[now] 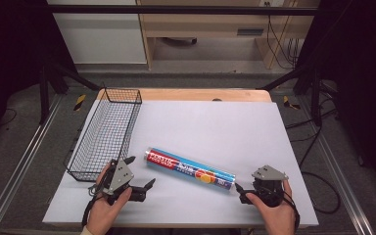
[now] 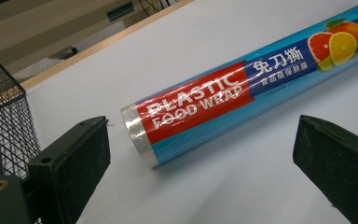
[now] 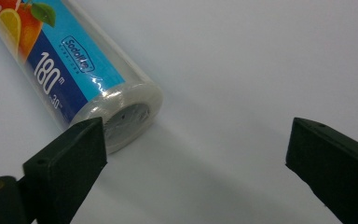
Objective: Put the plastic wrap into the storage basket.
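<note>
A white table (image 1: 215, 122) with a wooden far edge stands in a dark-framed work cell; a cabinet and cables lie beyond. The left gripper (image 1: 139, 177) has its jaws spread wide and empty, poised just short of the red-labelled end of a roll of plastic food wrap (image 1: 190, 169). In the left gripper view that end of the roll (image 2: 242, 98) lies between the two jaws but farther out, untouched. The right gripper (image 1: 241, 192), jaws likewise wide and empty, sits just beside the roll's opposite, capped end (image 3: 98, 93); one jaw overlaps it in the right gripper view, though contact cannot be confirmed. The roll lies diagonally on the table, near its front middle. A black wire basket (image 1: 108, 129) stands empty at the left edge, apart from the roll. Judged progress: approach made, grasp and any transfer not yet done.
</note>
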`<state>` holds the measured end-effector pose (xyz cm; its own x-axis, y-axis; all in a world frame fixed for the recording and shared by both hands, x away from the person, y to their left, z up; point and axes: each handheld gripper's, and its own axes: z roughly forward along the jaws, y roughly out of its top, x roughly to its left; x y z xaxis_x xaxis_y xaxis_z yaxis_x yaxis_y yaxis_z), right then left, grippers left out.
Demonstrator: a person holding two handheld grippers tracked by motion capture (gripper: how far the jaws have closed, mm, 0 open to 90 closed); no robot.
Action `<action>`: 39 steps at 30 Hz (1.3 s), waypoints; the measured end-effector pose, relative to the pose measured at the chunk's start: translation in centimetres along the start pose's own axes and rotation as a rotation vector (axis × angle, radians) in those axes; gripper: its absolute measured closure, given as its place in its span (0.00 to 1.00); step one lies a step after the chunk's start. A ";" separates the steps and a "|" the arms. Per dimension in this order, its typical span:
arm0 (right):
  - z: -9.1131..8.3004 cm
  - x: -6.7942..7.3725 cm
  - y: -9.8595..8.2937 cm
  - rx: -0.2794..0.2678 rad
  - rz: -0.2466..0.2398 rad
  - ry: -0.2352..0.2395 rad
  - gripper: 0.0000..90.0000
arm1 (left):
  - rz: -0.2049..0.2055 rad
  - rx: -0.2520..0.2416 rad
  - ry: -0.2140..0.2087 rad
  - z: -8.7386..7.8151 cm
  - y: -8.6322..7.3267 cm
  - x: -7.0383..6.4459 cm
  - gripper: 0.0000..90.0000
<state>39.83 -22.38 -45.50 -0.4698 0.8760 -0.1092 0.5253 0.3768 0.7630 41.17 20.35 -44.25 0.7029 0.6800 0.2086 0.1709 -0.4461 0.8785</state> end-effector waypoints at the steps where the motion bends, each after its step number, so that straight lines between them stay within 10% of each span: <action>1: 0.0 0.0 0.0 -0.004 0.004 -0.002 0.06 | -0.001 0.003 -0.001 0.0 0.0 0.0 0.04; 8: -0.6 0.4 0.7 -0.031 -0.017 0.003 0.11 | -0.002 0.017 -0.002 -0.1 0.0 0.0 0.04; 19: -0.6 3.0 7.2 0.019 -0.253 0.088 0.08 | -0.018 0.027 -0.048 -0.1 -0.1 0.2 0.04; 28: 3.0 5.2 11.2 0.077 -0.385 0.227 0.09 | -0.025 0.021 -0.082 -0.3 -0.1 0.4 0.03; 39: 8.0 6.7 10.4 0.230 -0.439 0.366 0.11 | -0.016 0.026 -0.114 -0.3 -0.1 0.4 0.03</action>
<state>47.85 -10.20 -43.39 -0.8685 0.4798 -0.1248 0.3483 0.7697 0.5350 41.19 20.88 -44.14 0.7738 0.6171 0.1431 0.1994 -0.4517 0.8696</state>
